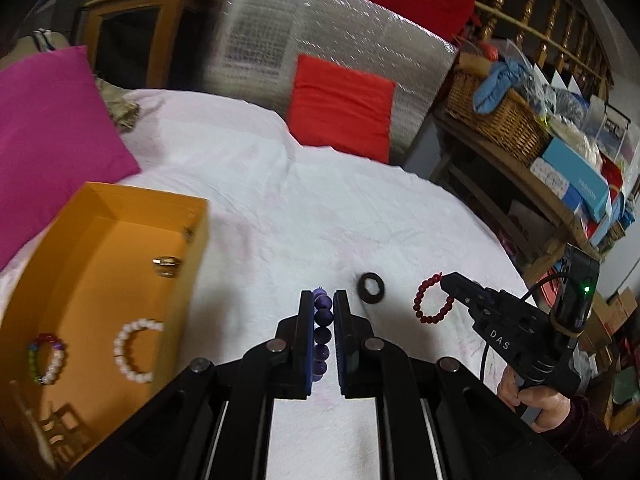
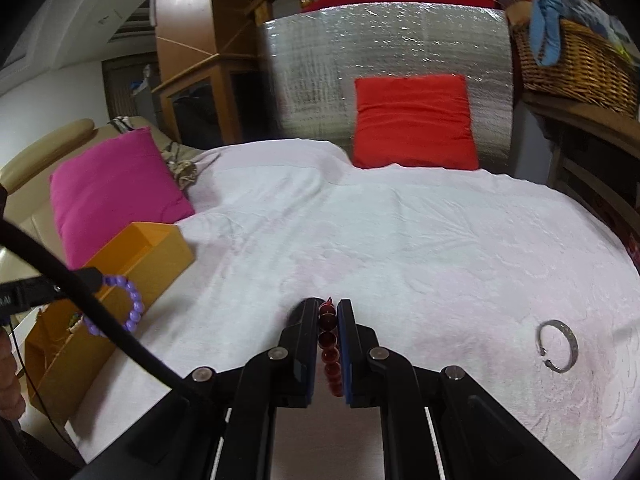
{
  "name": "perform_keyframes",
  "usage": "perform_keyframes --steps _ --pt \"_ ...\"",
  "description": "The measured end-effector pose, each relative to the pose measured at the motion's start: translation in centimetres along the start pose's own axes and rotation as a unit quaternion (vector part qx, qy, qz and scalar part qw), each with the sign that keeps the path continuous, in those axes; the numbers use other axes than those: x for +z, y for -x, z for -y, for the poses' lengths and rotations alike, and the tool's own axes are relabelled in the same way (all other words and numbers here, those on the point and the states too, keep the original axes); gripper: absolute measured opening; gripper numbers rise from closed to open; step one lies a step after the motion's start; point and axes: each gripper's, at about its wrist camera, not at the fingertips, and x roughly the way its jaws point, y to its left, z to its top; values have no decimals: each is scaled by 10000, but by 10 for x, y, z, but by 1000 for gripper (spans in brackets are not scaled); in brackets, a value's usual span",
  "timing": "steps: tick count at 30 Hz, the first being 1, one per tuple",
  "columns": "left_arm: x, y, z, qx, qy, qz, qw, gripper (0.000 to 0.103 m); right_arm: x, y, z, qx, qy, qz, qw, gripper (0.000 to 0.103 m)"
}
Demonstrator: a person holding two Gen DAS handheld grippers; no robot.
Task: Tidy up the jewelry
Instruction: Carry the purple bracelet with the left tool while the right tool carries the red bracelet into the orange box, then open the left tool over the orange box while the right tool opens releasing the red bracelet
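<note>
Purple beads (image 1: 322, 334) sit pinched in your left gripper (image 1: 323, 300), just right of the orange box (image 1: 120, 216). Your right gripper (image 2: 328, 308) is clamped on one red bracelet (image 2: 329, 346), above the white cover (image 2: 400, 232). Box holds three pieces: pearl bracelet (image 1: 134, 350), multicolour bracelet (image 1: 46, 358), one ring (image 1: 166, 265). On the cover: one dark ring (image 1: 373, 287), one silver bangle (image 2: 558, 345).

left wrist: low, forward | right wrist: same | shared: orange box (image 1: 120, 240)
</note>
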Motion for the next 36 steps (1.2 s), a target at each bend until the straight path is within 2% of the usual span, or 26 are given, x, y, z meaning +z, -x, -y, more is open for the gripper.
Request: perform_keyframes --steps 5,11,18,21,27,31,36 --pt "1 26 -23 168 167 194 9995 9 15 1 -40 320 180 45 9993 11" --pt "0 56 -56 657 358 429 9963 9 40 -6 -104 887 446 102 9950 11" --pt "-14 58 -105 1442 697 137 9870 9 64 -38 -178 1472 627 -104 9871 11" --pt "-20 55 -120 1534 849 -21 9845 9 65 -55 -211 1628 779 -233 9833 11" --pt "-29 40 -129 1804 837 -336 9795 9 54 -92 -251 1698 945 -568 9793 11" --pt "-31 29 -132 1978 827 -560 9751 9 44 -118 -257 1643 936 -866 9781 11" --pt "-34 22 -135 2092 886 -730 9711 10 45 -133 -252 1551 830 -948 9798 11"
